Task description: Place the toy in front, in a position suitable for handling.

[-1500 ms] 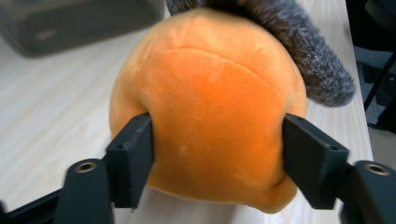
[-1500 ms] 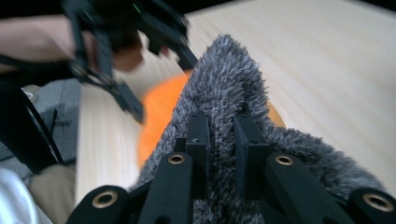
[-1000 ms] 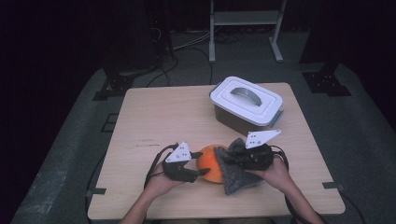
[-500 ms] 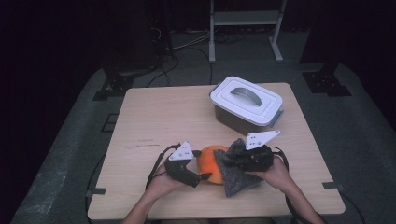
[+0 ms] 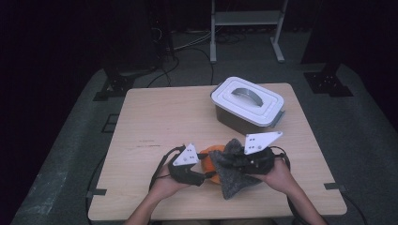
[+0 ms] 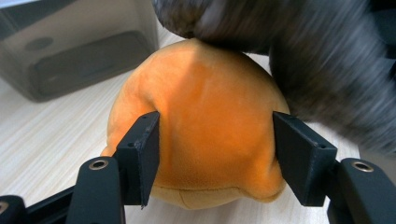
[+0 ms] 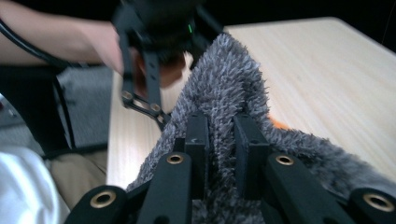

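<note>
An orange plush ball lies on the table near the front edge. My left gripper is open, with one jaw on each side of the ball, close against its flanks. A grey fuzzy cloth drapes over the ball's right side and hangs down toward the table front. My right gripper is shut on a fold of this cloth, holding it up. In the right gripper view the left gripper and its hand show beyond the cloth.
A grey storage box with a white lid and handle stands at the back right of the wooden table. Dark floor, cables and a metal stand leg lie beyond the far edge.
My left gripper has edged right, closing in around the orange ball. The right gripper keeps its hold on the grey cloth and has barely shifted.
</note>
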A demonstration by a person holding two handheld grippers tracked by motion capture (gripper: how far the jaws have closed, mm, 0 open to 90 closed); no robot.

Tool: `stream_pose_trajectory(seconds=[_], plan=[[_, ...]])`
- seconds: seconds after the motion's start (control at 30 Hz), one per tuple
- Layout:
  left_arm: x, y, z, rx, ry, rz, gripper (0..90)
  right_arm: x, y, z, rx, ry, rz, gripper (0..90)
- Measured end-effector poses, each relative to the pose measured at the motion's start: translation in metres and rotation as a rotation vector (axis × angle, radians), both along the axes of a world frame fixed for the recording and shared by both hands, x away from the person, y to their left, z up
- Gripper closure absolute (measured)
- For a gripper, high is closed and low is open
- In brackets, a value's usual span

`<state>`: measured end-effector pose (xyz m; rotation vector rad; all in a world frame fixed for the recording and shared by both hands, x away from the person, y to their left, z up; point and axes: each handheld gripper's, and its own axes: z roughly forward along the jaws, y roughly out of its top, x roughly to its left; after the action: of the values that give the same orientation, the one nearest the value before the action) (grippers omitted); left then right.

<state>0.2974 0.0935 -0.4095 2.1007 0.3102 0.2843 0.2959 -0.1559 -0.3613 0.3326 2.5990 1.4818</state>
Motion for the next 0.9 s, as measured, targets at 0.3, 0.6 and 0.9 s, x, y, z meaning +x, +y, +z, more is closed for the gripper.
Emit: stream_pose_trajectory(seconds=[0.3, 0.6, 0.9], plan=[[0.001, 0.0, -0.005, 0.008, -0.002, -0.008, 31.5, 0.008, -0.004, -0.014, -0.077, 0.026, 0.013, 77.0], [0.01, 0.001, -0.009, -0.044, 0.14, 0.023, 7.6, 0.018, -0.014, -0.023, -0.025, 0.07, -0.029, 77.0], [0.003, 0.0, -0.007, 0.003, 0.05, -0.011, 32.8, 0.009, 0.0, -0.017, -0.064, 0.043, 0.036, 77.4]])
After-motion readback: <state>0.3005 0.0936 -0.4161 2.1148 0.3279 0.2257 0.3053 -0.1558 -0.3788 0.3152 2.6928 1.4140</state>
